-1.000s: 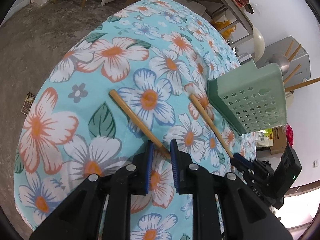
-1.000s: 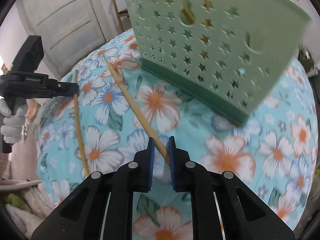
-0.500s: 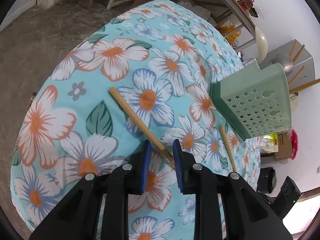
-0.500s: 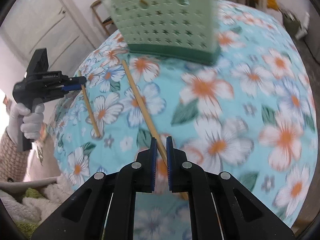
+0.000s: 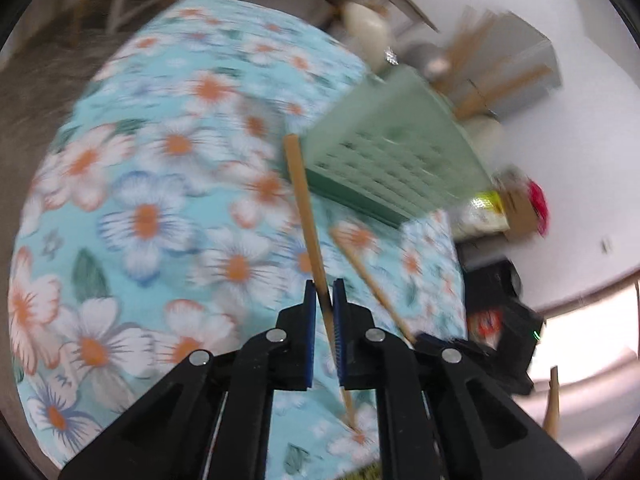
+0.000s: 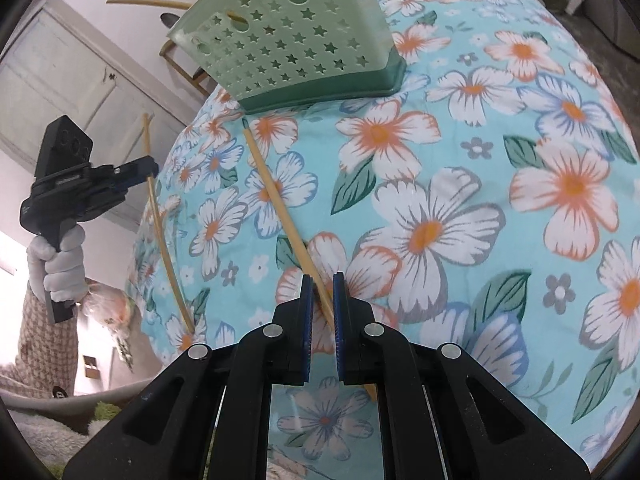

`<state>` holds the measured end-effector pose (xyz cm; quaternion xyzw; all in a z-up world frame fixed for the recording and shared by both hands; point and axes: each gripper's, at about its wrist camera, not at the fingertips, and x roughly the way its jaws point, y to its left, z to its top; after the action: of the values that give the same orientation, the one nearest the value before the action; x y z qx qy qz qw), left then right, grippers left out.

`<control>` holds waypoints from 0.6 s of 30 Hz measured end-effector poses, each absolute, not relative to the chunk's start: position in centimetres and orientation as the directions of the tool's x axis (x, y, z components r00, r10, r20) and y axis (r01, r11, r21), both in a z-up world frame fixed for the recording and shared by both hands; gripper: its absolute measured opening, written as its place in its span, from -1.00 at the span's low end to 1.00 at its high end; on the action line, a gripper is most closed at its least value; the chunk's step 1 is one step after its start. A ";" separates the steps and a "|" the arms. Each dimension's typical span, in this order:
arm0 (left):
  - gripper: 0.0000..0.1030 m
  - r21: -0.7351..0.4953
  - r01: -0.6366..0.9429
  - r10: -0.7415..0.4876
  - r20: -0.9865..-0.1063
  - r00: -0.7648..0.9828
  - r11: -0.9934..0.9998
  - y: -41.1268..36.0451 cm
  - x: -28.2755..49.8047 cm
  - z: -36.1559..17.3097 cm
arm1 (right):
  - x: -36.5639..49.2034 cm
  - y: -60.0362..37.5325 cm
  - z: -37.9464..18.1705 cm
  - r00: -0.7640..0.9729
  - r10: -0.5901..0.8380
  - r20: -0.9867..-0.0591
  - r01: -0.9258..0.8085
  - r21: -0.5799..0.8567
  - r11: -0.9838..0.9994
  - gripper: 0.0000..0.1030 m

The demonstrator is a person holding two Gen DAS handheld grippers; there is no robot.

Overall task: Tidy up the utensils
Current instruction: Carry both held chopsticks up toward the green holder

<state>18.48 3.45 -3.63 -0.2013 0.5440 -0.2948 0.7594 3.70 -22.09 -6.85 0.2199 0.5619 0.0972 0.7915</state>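
One wooden chopstick (image 5: 308, 216) runs between the blue pads of the left gripper (image 5: 323, 320); the jaws are closing and already pinch it. It stands tilted up off the floral cloth (image 5: 152, 184), its upper end just before the corner of the green utensil holder (image 5: 392, 160) and its lower tip down at the cloth. From the right wrist camera the same chopstick (image 6: 160, 216) shows as a long bowed stick crossing the left gripper's (image 6: 148, 168) tips, lifted at the top, low end on the cloth.

The second chopstick (image 6: 280, 208) lies flat on the cloth, its far end just beside the dark green base of the holder (image 6: 288, 48), its near part passing between the right gripper's (image 6: 320, 312) narrow jaws, which pinch it. In the left view it (image 5: 368, 276) slants toward the right gripper (image 5: 460, 350).

The holder stands on the cloth, its star-punched wall facing the cameras, with wooden handles (image 5: 492, 88) sticking out of it. A white-gloved hand (image 6: 60, 272) grips the left gripper's handle, above a checked sleeve (image 6: 44, 340).
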 end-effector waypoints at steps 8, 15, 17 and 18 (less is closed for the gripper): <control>-0.80 -0.456 0.364 -0.540 -0.823 0.175 0.812 -0.4 18.4 -3.8 | 2.6 -22.0 -7.1 0.340 0.456 -0.822 0.133 0.522 0.842 -0.86; -0.78 -0.423 0.349 -0.502 -0.846 0.177 0.836 -1.5 19.3 -5.4 | 1.5 -22.1 -7.1 0.345 0.482 -0.806 0.171 0.559 0.811 -0.83; -0.78 -0.424 0.329 -0.496 -0.850 0.175 0.843 -1.7 19.7 -6.3 | 1.5 -22.2 -7.1 0.344 0.488 -0.802 0.178 0.566 0.805 -0.78; -0.77 -0.423 0.321 -0.492 -0.853 0.175 0.848 -1.8 19.8 -6.6 | 1.5 -22.3 -7.0 0.344 0.485 -0.804 0.179 0.563 0.806 -0.75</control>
<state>19.81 -1.82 -6.59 -0.0731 0.5846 -0.2662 0.7629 1.49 -22.26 -7.00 0.2946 0.5640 0.1000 0.7649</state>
